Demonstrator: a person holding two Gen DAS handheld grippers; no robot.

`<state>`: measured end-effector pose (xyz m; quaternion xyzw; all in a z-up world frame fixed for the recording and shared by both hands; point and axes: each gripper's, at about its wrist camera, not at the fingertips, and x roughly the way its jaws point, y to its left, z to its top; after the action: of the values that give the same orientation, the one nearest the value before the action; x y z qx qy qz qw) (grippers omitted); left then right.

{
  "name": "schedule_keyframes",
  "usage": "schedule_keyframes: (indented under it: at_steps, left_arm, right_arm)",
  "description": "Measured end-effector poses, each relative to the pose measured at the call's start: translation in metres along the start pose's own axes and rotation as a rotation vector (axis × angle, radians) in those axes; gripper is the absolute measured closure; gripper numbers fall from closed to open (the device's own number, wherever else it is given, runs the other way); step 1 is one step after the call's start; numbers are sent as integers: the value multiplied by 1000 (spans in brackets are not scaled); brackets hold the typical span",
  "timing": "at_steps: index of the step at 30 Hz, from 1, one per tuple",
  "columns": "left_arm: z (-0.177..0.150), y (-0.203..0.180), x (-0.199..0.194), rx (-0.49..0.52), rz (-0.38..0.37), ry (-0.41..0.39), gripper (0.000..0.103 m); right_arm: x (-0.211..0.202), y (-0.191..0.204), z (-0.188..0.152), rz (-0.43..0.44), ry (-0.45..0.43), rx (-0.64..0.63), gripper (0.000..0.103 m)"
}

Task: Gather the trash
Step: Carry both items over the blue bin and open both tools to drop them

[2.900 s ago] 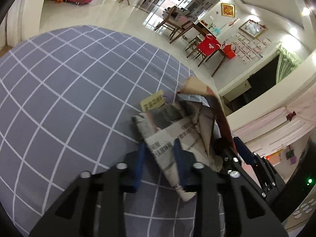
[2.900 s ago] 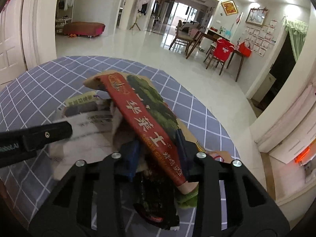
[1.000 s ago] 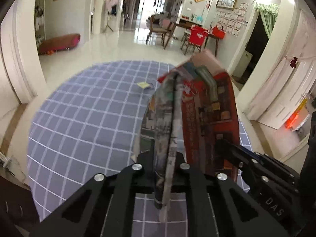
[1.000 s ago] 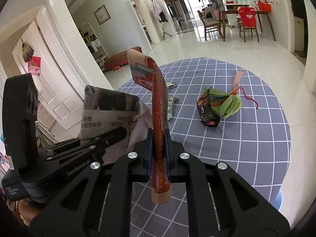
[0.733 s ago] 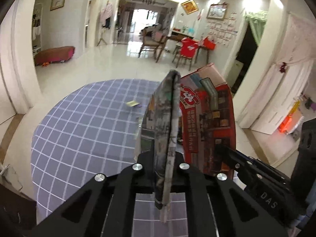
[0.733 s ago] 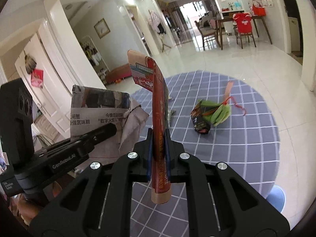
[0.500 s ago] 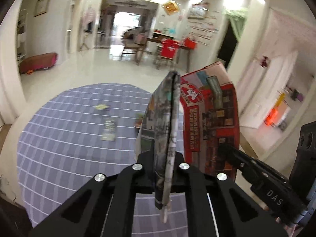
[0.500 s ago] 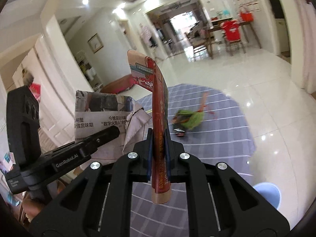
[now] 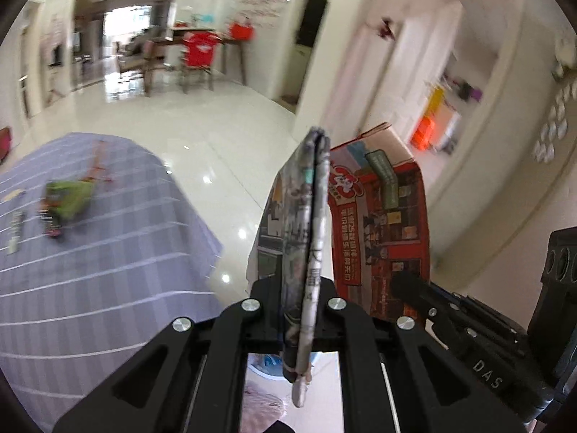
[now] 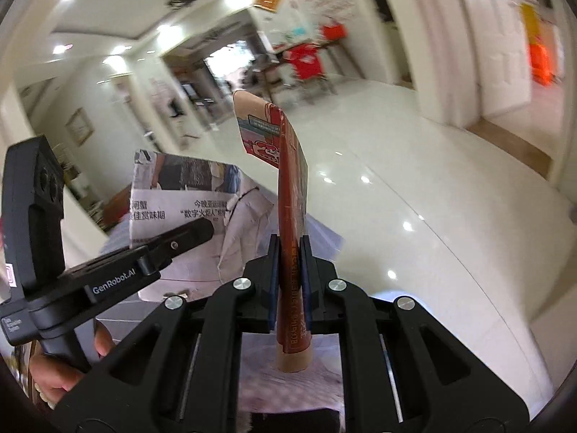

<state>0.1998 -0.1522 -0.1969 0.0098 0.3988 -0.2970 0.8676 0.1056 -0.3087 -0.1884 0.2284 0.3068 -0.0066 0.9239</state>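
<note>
My left gripper has its fingers clamped on the folded newspaper, which stands edge-on above them; my right gripper pinches the flattened red carton the same way, just beside it. I judge this a carry to a bin: keep both grips firm and level. The green wrapper lies well off to the left on the checked mat.
</note>
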Motion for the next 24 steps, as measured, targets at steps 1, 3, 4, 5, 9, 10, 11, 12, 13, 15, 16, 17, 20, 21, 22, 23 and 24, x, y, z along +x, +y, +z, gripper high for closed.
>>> schedule_keyframes:
  at_steps: [1,3,4,5,9,10,11,12,13,15,16,17,20,21,22,23,24]
  left_arm:
    - [-3,-4,12,13,-2,17,96]
    - [-9,-12,38,41,4,55,96]
    - [-12,-14,48,49,7,72,96]
    - [-14,-16,58,57,12,89,96]
    - [-20,-15,93,66,45,147,96]
    - [-22,-14,101,66,51,164,95]
    - [-23,-13,108,64,57,178,95]
    - [-23,-15,113,63,61,187,95]
    - [-25,-15,119,61,64,199,95]
    - [-26,-14,126,56,63,216,95]
    - [-30,-12,127,56,63,223,95]
    - [-32,-13,130,58,63,230,95]
    - [-31,-13,137,60,55,246,95]
    - [-33,-14,138,60,53,250,95]
    - [-33,-16,139,62,51,253,95]
    - [-31,-13,141,64,49,257,95]
    - [-32,-13,143,66,46,262,95]
  right_arm:
    - [3,-10,-4,-15,8,17,92]
    - [10,-33,-13,-37,24,67,92]
    - [14,-39,-16,-45,30,76,92]
    - [19,-50,-20,-54,41,92,89]
    - [43,-72,-27,-66,68,138,69]
    - [52,-78,-31,-79,81,143,55]
    - [57,-82,-34,-86,88,150,40]
    - [62,-86,-36,-92,99,155,40]
    - [68,-89,-36,-99,112,162,40]
    - [72,-91,-40,-109,121,167,40]
    - [74,-90,-40,-111,120,165,40]
    - [73,-89,-41,-116,118,160,40]
    - [69,-84,-41,-135,104,143,40]
    - [68,-82,-39,-138,100,139,40]
    - [67,-80,-38,-139,97,138,40]
    - [65,-80,-38,-140,92,139,40]
    - [64,-79,-40,-143,89,137,40]
